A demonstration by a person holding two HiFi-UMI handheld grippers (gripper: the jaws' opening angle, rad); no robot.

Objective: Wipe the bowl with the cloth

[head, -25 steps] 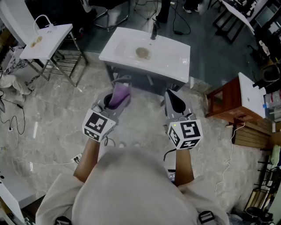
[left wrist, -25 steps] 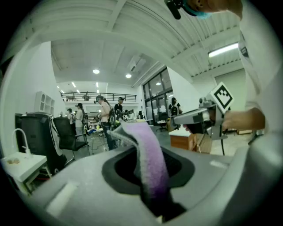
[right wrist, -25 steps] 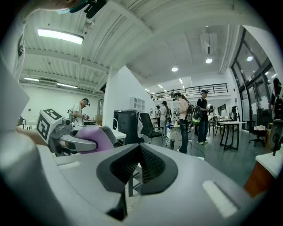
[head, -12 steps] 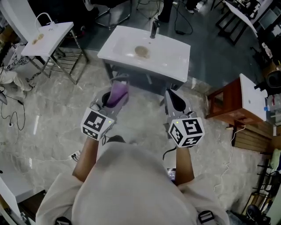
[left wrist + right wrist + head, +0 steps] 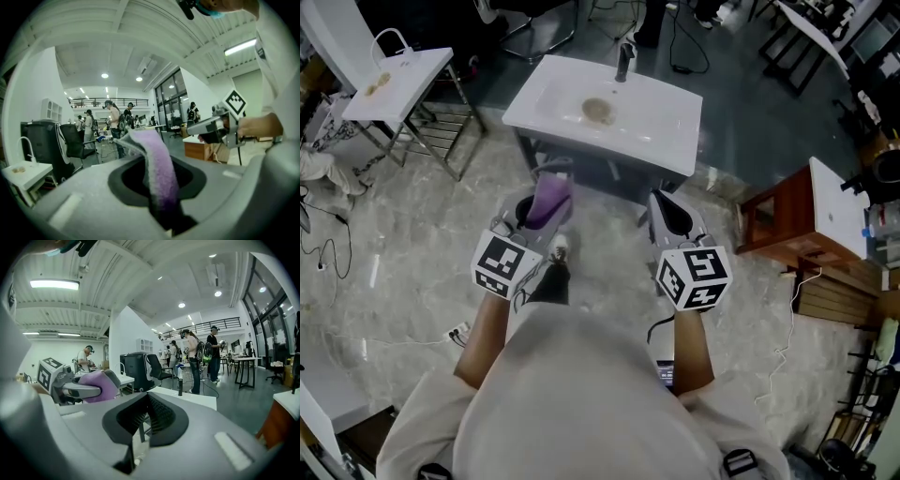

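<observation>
A small tan bowl (image 5: 598, 111) lies in the white sink (image 5: 666, 131) on a stand ahead of me, its dark tap (image 5: 624, 62) at the far edge. My left gripper (image 5: 546, 192) is shut on a purple cloth (image 5: 550, 200), which droops over the jaws in the left gripper view (image 5: 159, 173). My right gripper (image 5: 664, 208) is shut with nothing in it; its ribbed pads meet in the right gripper view. Both grippers hover short of the sink's near edge, pointing at it. The right gripper view also catches the left gripper with the cloth (image 5: 96, 384) and the sink (image 5: 187, 398).
A white side table (image 5: 398, 80) stands at the left and a wooden cabinet (image 5: 787, 220) with a white top at the right. Cables (image 5: 328, 267) trail over the marble floor. My shoe (image 5: 553, 272) shows between the grippers. Several people stand far behind the sink.
Both grippers have edged forward toward the sink with the cloth still held. My shoe has come into view between them.
</observation>
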